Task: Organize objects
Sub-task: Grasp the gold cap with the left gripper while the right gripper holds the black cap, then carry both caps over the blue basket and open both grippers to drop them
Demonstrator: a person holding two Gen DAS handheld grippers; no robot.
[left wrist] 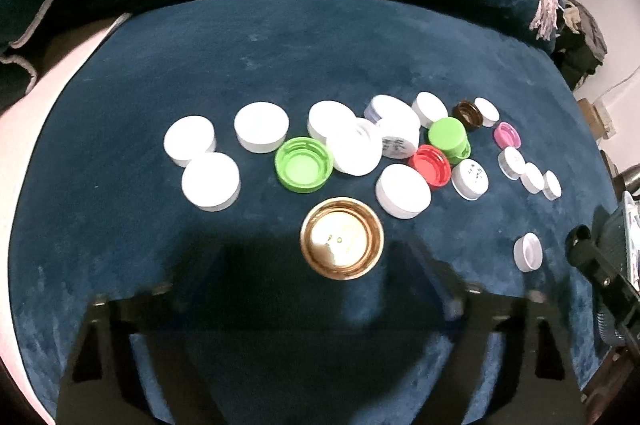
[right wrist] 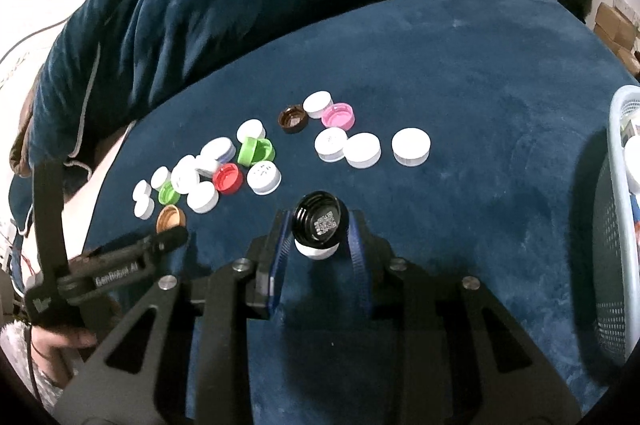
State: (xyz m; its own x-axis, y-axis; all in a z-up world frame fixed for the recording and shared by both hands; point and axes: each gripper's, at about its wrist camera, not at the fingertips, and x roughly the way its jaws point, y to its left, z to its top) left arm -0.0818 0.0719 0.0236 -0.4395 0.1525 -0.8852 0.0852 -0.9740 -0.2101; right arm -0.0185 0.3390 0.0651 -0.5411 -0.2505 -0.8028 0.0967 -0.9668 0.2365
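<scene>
Here, on a surface draped in dark blue plush cloth, the right gripper is clamped on a small jar whose black ribbed lid carries a printed code square and whose white base shows just below the lid, between the blue-padded fingers. The jar sits toward the near edge of the cloth, apart from the scatter of bottle caps beyond it. The left gripper, seen from the right wrist camera, points at a gold cap lying open side up; from the left wrist view its fingers are blurred dark shapes at the bottom of the frame, standing apart with nothing pressed between them, and the gold cap lies just ahead of them. Farther back, a loose cluster holds white caps, a green cap open side up, a red cap, a second green cap, a brown cap and a pink cap. Three more white caps sit in a row toward the right side of the cloth. A pale blue mesh basket stands at the right edge, with some white things inside.
</scene>
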